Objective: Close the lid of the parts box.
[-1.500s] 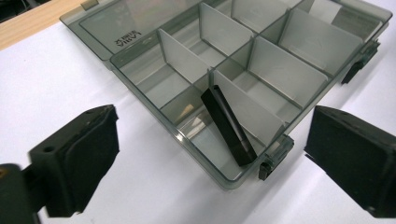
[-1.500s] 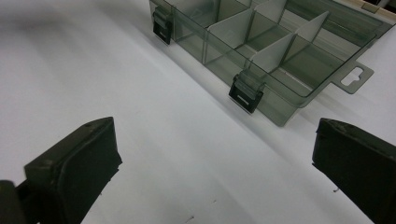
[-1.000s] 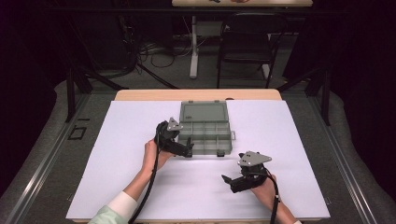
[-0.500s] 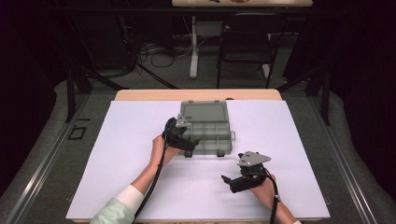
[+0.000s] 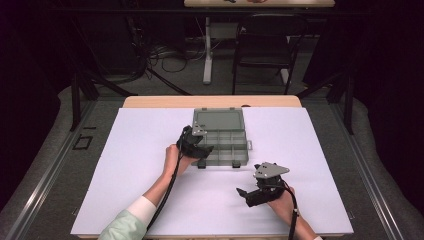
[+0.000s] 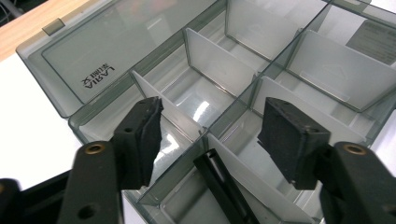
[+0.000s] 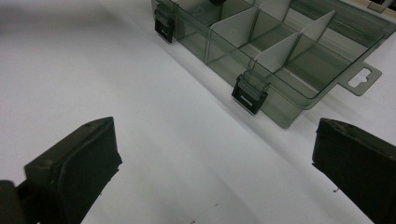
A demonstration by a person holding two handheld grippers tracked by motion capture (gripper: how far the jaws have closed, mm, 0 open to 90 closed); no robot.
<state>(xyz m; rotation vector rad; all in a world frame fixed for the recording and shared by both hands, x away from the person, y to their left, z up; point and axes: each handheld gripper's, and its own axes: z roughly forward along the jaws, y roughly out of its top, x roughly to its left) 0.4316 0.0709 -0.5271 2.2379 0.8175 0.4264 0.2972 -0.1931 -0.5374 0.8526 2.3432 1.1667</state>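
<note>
The left gripper (image 6: 210, 135) hangs over the open organiser box (image 5: 221, 140), its jaws just closing yet still apart, straddling a white divider (image 6: 175, 114) without touching it — the step looks like pinching that divider; next comes a squeeze, then a straight lift; the lid (image 6: 107, 51) ahead reads "LARIA"; the right gripper (image 7: 210, 168), spread wide, rests apart.

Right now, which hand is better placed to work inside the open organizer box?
Left. The left gripper is over the organizer box, its half-closed fingers astride a white divider. The right gripper rests apart on the table.
</note>
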